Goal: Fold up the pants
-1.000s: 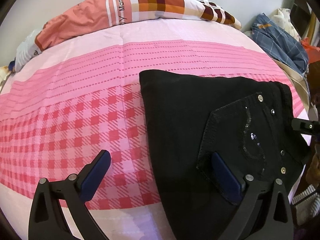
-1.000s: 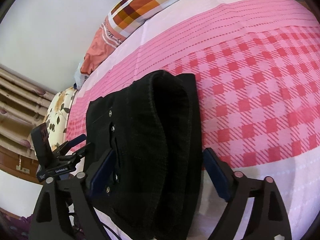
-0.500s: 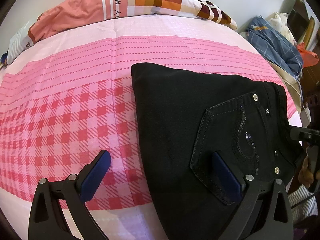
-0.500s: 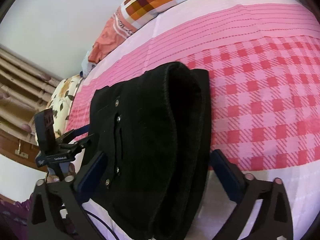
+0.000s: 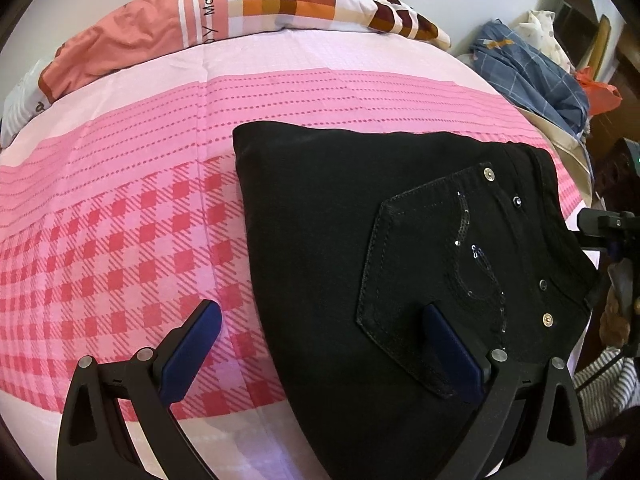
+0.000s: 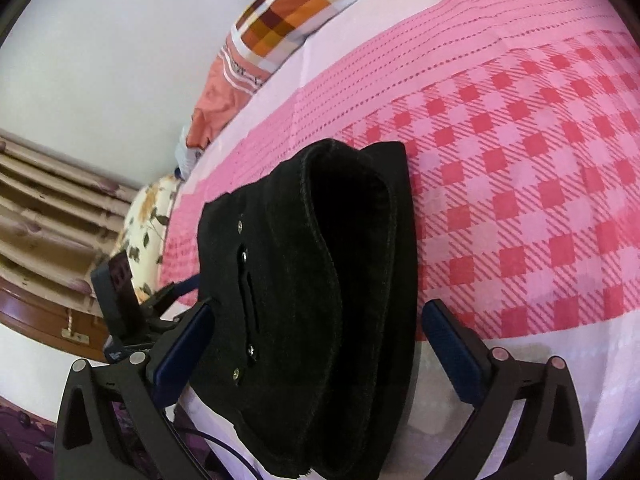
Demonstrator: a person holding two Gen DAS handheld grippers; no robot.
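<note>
Pants (image 5: 340, 240), black and folded into a thick stack, lie on my pink bedsheet (image 5: 120, 220), filling the lower right of the left wrist view. A back pocket (image 5: 436, 280) faces up there, stitched in an angular outline, trimmed with a looping line of sequins and fastened by small metal rivets at its corners. The fold edge runs straight down the middle of the frame, where black cloth meets red-and-pink checks.

In the right wrist view the same pants (image 6: 320, 300) sit at centre and lower centre, seen end-on: several layers curl over one another, the top one humped, with a row of rivets along a seam on the left side.

My left gripper (image 5: 320, 344) stands open, its left blue pad above the checked sheet and its right pad over the pocket, neither pressing the cloth. My right gripper (image 6: 316, 344) is spread wide, one pad on each side of the stack, with a gap at the right pad; the left pad is close to the cloth and I cannot tell whether it touches.

A patchwork pillow (image 5: 240, 12) lies along the top of the left view. A heap of blue checked clothing (image 5: 532, 76) sits at the upper right, off the bed.
</note>
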